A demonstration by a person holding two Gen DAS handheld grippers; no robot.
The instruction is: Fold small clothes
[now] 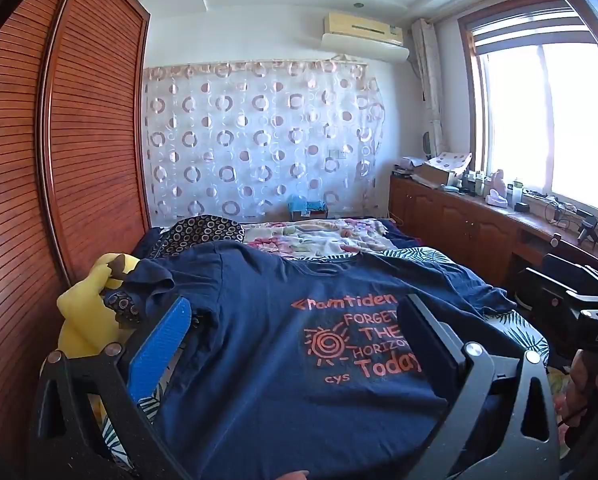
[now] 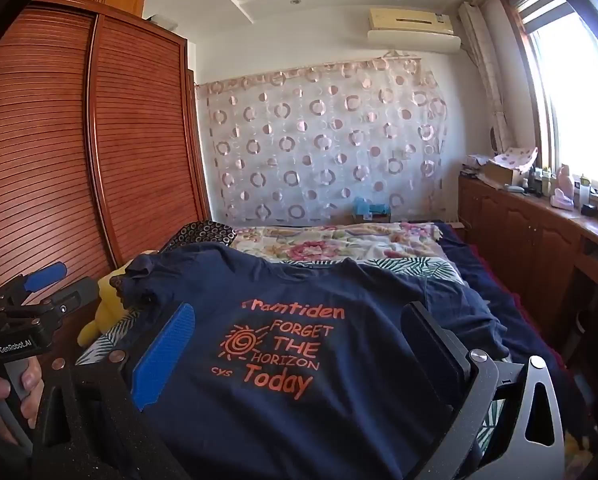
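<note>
- I have the navy T-shirt [image 1: 267, 360] spread flat on the bed [image 1: 439, 258], orange print facing up; everything below is placed from that shirt.
- My left gripper [image 1: 295, 320] hangs over the shirt's near part, jaws wide apart, nothing between them but air and the cloth underneath (no pinch that I can see).
- My right gripper [image 2: 303, 324] sits over the same shirt, jaws equally wide apart, framing the orange print [image 2: 279, 348].
- A yellow plush toy [image 1: 87, 312] lies just beside the shirt's left sleeve.
- A floral quilt [image 2: 339, 244] lies beyond the shirt's collar end.
- The slatted wardrobe [image 2: 99, 140] stands to the shirt's left, the wooden cabinets [image 1: 459, 220] to its right.
</note>
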